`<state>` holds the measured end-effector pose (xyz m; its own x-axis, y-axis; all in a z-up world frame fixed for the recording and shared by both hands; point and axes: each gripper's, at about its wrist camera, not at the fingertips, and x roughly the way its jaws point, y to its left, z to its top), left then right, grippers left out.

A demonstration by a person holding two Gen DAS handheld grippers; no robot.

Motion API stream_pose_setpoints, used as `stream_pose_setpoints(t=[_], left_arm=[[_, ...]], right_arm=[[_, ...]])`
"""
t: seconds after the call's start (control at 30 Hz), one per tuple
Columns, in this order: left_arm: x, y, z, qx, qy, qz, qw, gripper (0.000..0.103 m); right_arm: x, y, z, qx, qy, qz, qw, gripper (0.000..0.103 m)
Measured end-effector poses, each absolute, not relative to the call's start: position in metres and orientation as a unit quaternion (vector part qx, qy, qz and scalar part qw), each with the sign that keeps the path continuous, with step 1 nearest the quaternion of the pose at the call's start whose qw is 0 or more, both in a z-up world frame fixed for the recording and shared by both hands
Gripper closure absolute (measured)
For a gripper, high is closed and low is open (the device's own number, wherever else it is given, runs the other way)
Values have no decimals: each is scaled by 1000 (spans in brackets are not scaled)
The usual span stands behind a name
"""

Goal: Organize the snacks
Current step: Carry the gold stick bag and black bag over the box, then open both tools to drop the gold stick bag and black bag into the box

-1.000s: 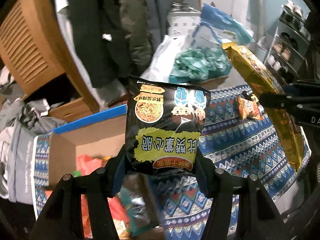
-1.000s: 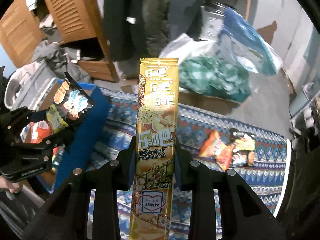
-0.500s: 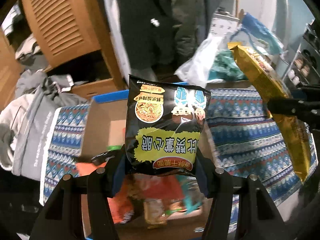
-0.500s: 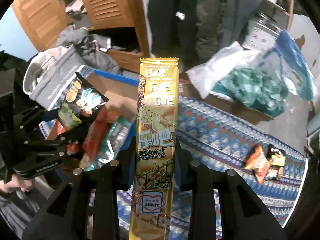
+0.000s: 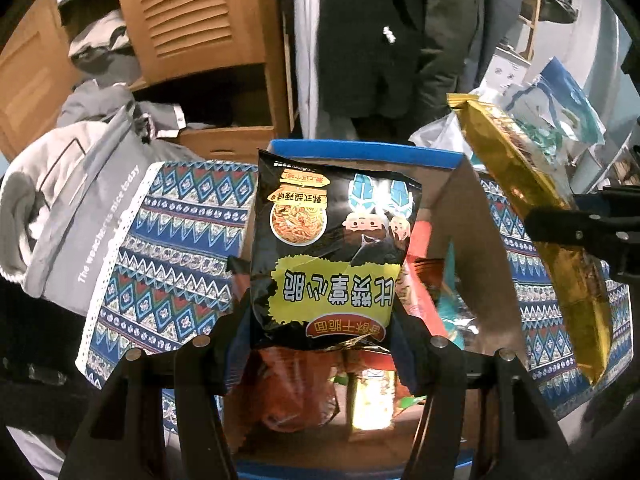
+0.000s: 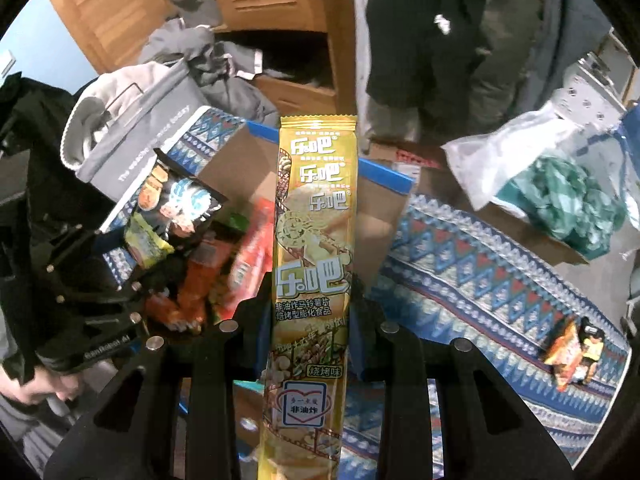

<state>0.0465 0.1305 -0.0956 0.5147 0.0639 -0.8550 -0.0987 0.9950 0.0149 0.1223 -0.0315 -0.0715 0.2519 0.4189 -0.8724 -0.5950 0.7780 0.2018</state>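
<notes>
The left hand-held gripper (image 5: 324,336) pinches a black noodle-snack bag (image 5: 332,248) upside down above the open cardboard box (image 5: 480,240), where red and orange packets lie. The right hand-held gripper (image 6: 310,320) is clamped on a long yellow crisp packet (image 6: 314,248), just right of the box. Two small packets (image 6: 572,354) lie far right on the patterned cloth (image 6: 480,280).

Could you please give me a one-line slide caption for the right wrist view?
Right gripper clamps a tall yellow chip packet above the cardboard snack box on the patterned cloth.
</notes>
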Motion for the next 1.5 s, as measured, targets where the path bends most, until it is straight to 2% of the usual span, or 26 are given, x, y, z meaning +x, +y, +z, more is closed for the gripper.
stream_pose_setpoints(t=[0.33, 0.47, 0.63, 0.73, 0.8, 0.87, 1.07, 1.5], left_arm=[[43, 142, -101, -31, 493, 45, 868, 41], [42, 146, -103, -37, 496, 52, 866, 41], [41, 146, -101, -32, 494, 63, 867, 36], [40, 143, -96, -18, 482, 69, 873, 31], [37, 139, -91, -10, 472, 70, 879, 29], [36, 137, -87, -8, 467, 69, 881, 26], [35, 123, -79, -15, 462, 50, 885, 26], [38, 73, -72, 5, 465, 11, 885, 25]], right_arm=[[126, 0, -91, -68, 545, 335, 765, 73], [127, 5, -96, -66, 552, 339, 759, 67], [127, 2, -88, -66, 542, 340, 766, 67], [126, -2, -82, -77, 532, 334, 774, 59], [124, -6, -79, -85, 525, 329, 780, 47], [121, -11, -76, -94, 518, 324, 786, 42], [112, -28, -71, -123, 505, 316, 794, 32], [95, -80, -75, -170, 498, 289, 800, 29]])
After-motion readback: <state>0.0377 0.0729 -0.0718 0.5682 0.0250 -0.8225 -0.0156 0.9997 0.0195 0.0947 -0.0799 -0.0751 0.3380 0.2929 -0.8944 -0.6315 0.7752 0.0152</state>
